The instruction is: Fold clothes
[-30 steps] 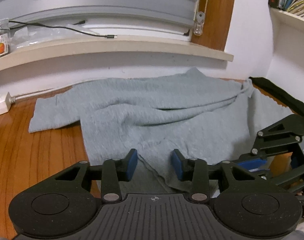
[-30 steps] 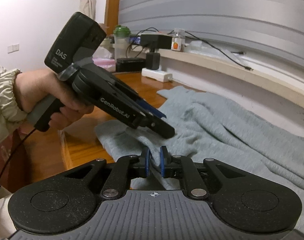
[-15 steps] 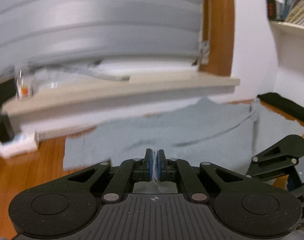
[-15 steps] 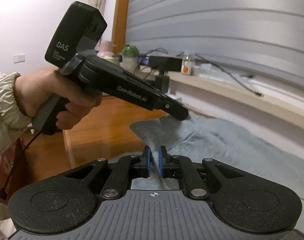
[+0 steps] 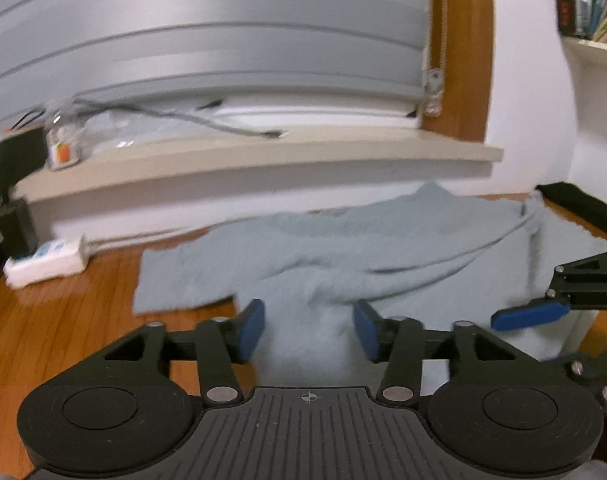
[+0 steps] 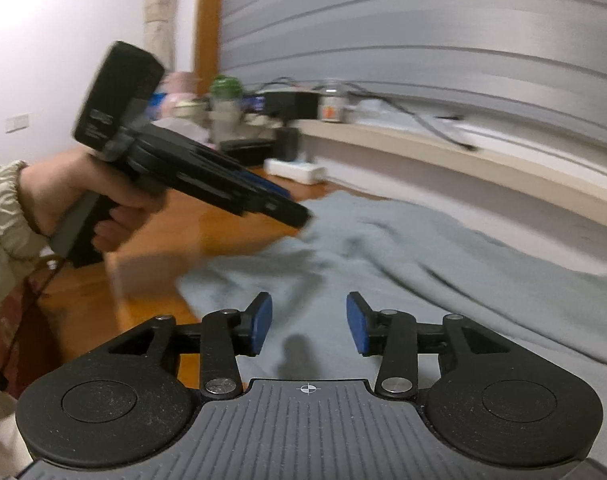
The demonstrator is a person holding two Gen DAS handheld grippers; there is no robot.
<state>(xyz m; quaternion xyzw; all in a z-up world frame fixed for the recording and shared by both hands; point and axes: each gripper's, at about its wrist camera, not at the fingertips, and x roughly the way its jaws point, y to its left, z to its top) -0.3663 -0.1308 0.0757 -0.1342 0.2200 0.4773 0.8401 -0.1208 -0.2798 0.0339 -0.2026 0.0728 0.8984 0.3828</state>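
The left gripper (image 5: pixel 308 330) pointed downward over the near edge of the grey garment (image 5: pixel 383 256), and its jaws had just been opening; the blue pads (image 5: pixel 250 330) stood apart, with a fold of the cloth lying between them but not pressed by them. In the right wrist view a hand (image 6: pixel 83 196) in a pale gathered sleeve (image 6: pixel 1 236) held this left gripper by its handle, the tip close above the cloth. The right gripper (image 6: pixel 309 328) was beside it, also tilted down, and its jaws had just been opening as well; they stood about half apart over the garment and held nothing. The garment was spread, with wrinkles, on the wooden table (image 5: pixel 43 320), reaching up to the wall under the window ledge (image 5: pixel 263 156). On the ledge stood a small bottle with an orange label (image 5: pixel 63 144), and a cable (image 5: pixel 191 120) ran along it. A white power strip (image 5: pixel 47 264) lay on the table left of the garment, apart from it. A dark cloth (image 5: pixel 579 208) lay at the far right, near the garment's edge
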